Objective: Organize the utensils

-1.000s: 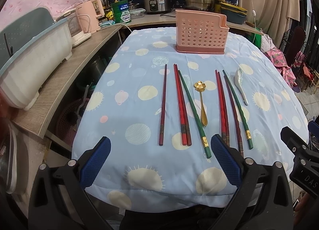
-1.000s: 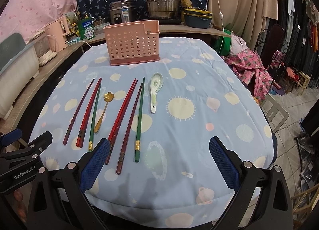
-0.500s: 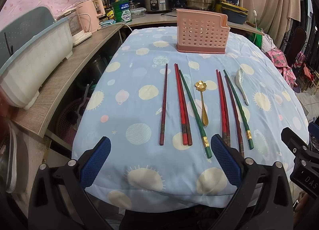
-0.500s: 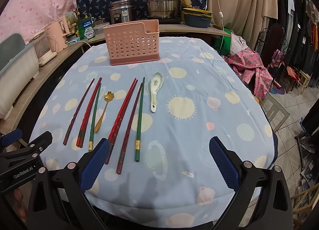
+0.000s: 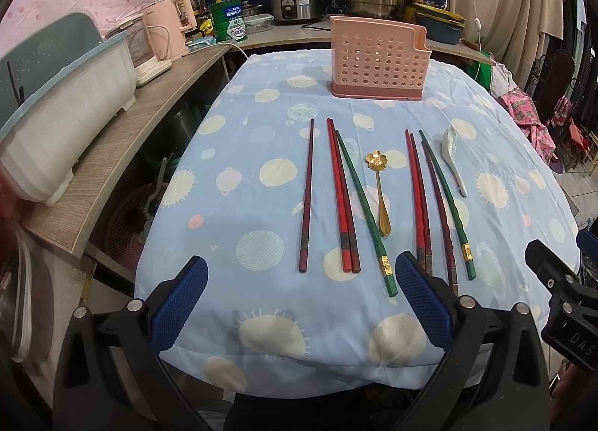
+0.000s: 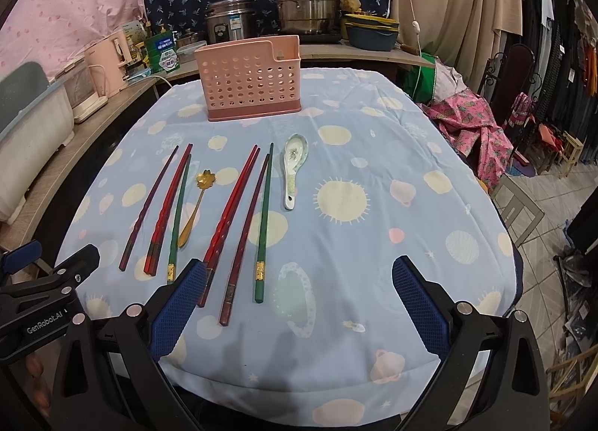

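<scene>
A pink perforated utensil holder (image 5: 377,59) (image 6: 251,83) stands upright at the far end of the blue-clothed table (image 5: 239,176) (image 6: 392,154). In front of it lie several chopsticks in a row: a dark maroon one (image 5: 307,191), a red pair (image 5: 342,191), a green one (image 5: 364,206), a second red pair (image 6: 233,206), another maroon one (image 6: 244,236) and a green one (image 6: 264,221). A gold flower spoon (image 5: 379,188) (image 6: 196,206) and a white ceramic spoon (image 5: 454,154) (image 6: 293,165) lie among them. My left gripper (image 5: 301,304) and right gripper (image 6: 295,305) are open, empty, at the table's near edge.
A wooden counter (image 5: 112,139) runs along the left with a white-and-teal bin (image 5: 63,109) and a pink kettle (image 5: 168,34). Steel pots (image 6: 302,1) stand behind the holder. Pink cloth (image 6: 471,120) and chairs are at the right.
</scene>
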